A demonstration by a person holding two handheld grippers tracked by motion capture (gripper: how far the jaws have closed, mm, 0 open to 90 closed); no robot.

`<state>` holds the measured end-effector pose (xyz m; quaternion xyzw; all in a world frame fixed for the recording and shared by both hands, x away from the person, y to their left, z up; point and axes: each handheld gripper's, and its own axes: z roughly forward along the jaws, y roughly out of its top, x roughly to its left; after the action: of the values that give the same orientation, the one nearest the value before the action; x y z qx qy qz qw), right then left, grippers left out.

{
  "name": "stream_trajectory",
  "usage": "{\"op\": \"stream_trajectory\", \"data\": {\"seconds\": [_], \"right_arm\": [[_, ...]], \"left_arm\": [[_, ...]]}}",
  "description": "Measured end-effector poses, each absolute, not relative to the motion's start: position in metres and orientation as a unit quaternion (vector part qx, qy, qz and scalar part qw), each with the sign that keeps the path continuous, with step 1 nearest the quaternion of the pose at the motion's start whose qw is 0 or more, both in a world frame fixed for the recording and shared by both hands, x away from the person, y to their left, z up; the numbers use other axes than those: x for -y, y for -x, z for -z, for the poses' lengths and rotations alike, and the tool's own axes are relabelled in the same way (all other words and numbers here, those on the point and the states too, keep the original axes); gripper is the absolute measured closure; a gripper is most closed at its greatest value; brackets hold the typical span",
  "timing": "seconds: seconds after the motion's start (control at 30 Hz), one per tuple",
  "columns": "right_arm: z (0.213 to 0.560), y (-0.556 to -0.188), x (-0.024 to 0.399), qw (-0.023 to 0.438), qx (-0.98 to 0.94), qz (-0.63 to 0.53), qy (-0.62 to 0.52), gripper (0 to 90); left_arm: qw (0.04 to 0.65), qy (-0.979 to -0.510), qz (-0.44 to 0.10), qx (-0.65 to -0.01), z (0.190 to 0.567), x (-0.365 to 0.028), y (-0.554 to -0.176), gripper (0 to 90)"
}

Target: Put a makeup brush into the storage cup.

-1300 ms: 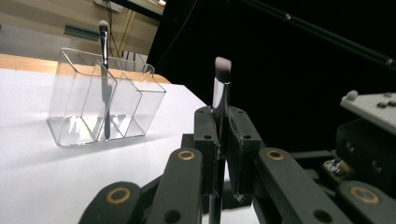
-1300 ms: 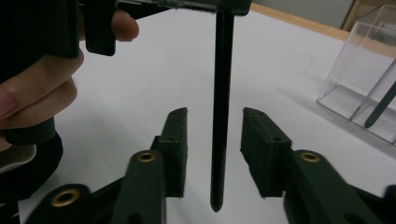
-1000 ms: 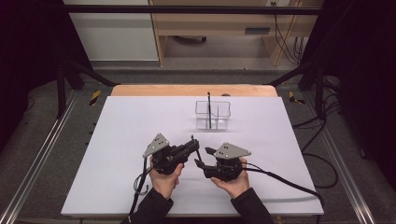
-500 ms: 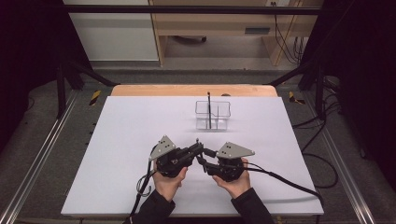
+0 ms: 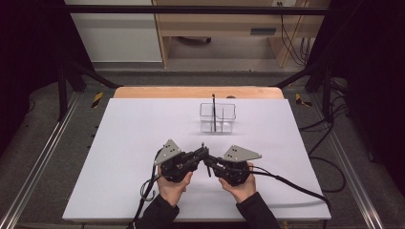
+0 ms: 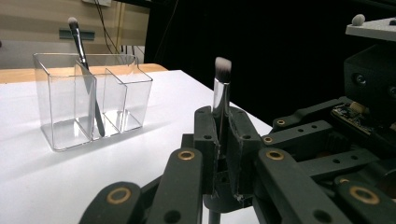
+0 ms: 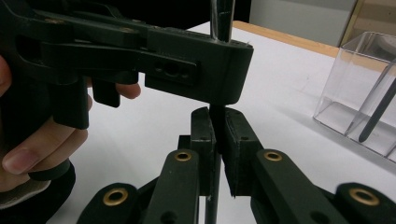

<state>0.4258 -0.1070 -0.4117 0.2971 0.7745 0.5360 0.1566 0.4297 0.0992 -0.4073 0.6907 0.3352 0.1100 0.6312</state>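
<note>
Pinching slim brush (image 6: 221, 100), clear plastic organizer (image 6: 88, 100)

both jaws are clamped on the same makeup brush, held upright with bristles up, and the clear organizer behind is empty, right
Not quite: the clear organizer is not empty. The left gripper view shows another makeup brush standing in it. The rest holds: the left gripper and right gripper both clamp the same makeup brush, upright, bristles up.

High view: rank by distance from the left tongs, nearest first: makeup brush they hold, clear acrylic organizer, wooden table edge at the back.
1. Makeup brush with the silver ferrule: clamped upright in the left tongs, with the right tongs closed on its handle lower down.
2. Clear three-compartment acrylic organizer: farther back, slightly right, holding a second black brush.
3. Wooden table edge: farthest, behind the organizer.
</note>
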Motion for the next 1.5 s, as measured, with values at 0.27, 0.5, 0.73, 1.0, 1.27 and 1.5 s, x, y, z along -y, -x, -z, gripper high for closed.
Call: {"op": "stream_trajectory", "data": {"seconds": [0.27,0.5,0.73,1.0,1.27,1.5], "right_arm": [[0.411,-0.426,0.107,0.153,-0.772,-0.54,-0.298,84.2],[0.411,-0.427,0.108,0.156,-0.774,-0.535,-0.301,84.2],[0.411,-0.428,0.11,0.16,-0.773,-0.533,-0.306,84.2],[0.412,-0.429,0.112,0.163,-0.772,-0.529,-0.311,84.2],[0.411,-0.43,0.115,0.167,-0.769,-0.53,-0.315,84.2],[0.409,-0.432,0.12,0.17,-0.766,-0.532,-0.32,84.2]], "left_arm": [[0.631,-0.695,-0.103,-0.327,0.401,-0.104,-0.432,74.5],[0.62,-0.709,-0.11,-0.317,0.393,-0.112,-0.432,56.5],[0.614,-0.716,-0.119,-0.311,0.386,-0.125,-0.433,43.1],[0.594,-0.731,-0.126,-0.311,0.387,-0.143,-0.432,32.9],[0.58,-0.737,-0.14,-0.318,0.392,-0.162,-0.432,27.4],[0.571,-0.741,-0.15,-0.32,0.395,-0.174,-0.431,22.5]]}}
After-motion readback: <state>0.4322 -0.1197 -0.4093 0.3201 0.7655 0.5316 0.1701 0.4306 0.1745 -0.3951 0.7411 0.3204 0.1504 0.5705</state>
